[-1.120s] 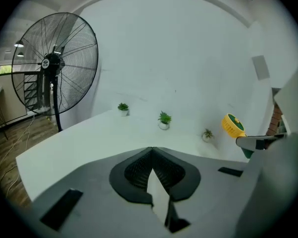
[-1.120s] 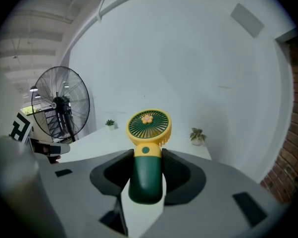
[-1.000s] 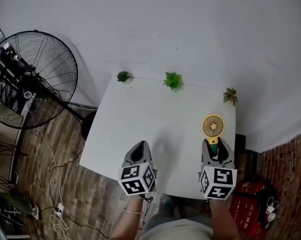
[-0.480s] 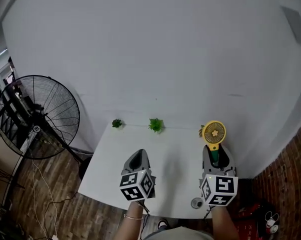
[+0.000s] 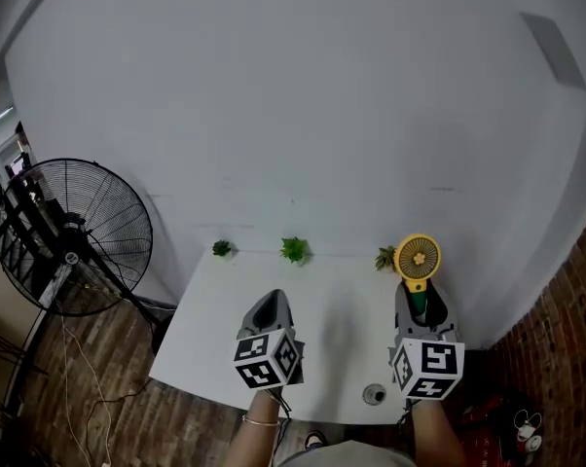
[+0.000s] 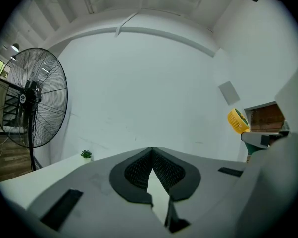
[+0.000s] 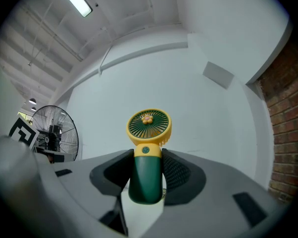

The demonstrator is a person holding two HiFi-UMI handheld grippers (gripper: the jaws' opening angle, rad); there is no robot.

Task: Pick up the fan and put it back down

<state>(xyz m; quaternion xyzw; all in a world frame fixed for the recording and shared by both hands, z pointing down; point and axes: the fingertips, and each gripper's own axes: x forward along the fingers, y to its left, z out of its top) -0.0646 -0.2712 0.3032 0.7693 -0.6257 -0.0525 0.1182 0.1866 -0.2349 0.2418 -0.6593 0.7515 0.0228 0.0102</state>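
A small hand fan with a yellow round head (image 5: 416, 257) and a dark green handle (image 5: 419, 302) is held upright above the white table (image 5: 215, 319), near its right side. My right gripper (image 5: 418, 298) is shut on the green handle (image 7: 147, 177), with the yellow head (image 7: 149, 127) sticking up past the pads. My left gripper (image 5: 270, 302) hovers over the table's front middle, shut with nothing in it. In the left gripper view the fan (image 6: 236, 121) shows off to the right.
Three small green plants (image 5: 221, 248) (image 5: 293, 250) (image 5: 385, 258) stand along the table's far edge by the white wall. A small round ring-like object (image 5: 374, 394) lies near the table's front edge. A large black floor fan (image 5: 69, 236) stands to the left on the wooden floor.
The right gripper has risen with the fan, which now stands against the wall rather than over the tabletop. The view has tilted up, and the small round object has come into sight.
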